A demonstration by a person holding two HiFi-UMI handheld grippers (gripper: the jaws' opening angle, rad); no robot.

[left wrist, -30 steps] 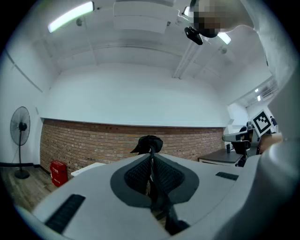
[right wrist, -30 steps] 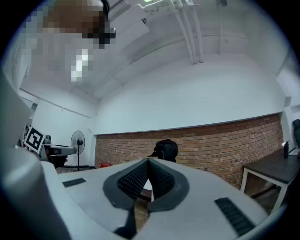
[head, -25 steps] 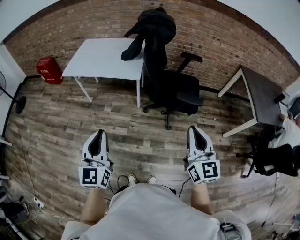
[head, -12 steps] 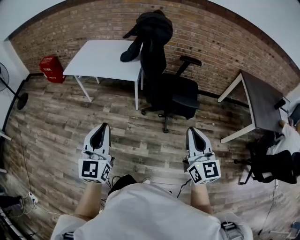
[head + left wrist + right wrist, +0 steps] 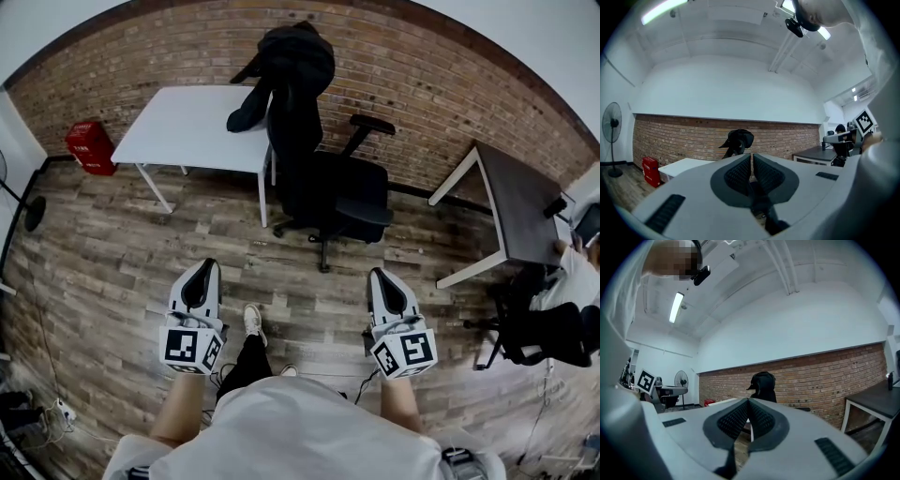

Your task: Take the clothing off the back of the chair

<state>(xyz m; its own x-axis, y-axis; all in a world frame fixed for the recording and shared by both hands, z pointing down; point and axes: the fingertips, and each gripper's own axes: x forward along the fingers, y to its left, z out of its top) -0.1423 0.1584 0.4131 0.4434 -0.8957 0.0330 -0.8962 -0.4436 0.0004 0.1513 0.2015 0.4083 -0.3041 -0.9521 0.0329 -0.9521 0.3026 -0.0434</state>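
A black garment [image 5: 295,66] hangs over the back of a black office chair [image 5: 342,192] that stands against the brick wall, one sleeve lying on the white table [image 5: 183,127]. Both grippers are held level over the wooden floor, well short of the chair. My left gripper [image 5: 202,270] is shut with nothing in it, and so is my right gripper [image 5: 382,277]. In the left gripper view the garment [image 5: 739,139] shows just above the closed left gripper [image 5: 752,159]. The right gripper view has the garment [image 5: 762,383] straight ahead, beyond the closed right gripper [image 5: 748,404].
A red box [image 5: 90,142] sits by the wall at the left. A dark desk [image 5: 525,206] and a second chair [image 5: 548,328] with a person stand at the right. A fan [image 5: 28,206] and floor cables [image 5: 56,412] are at the left. My shoe [image 5: 251,319] is between the grippers.
Both grippers have moved forward toward the chair, which now looks nearer. One foot has stepped ahead between them. The jaws stayed shut.
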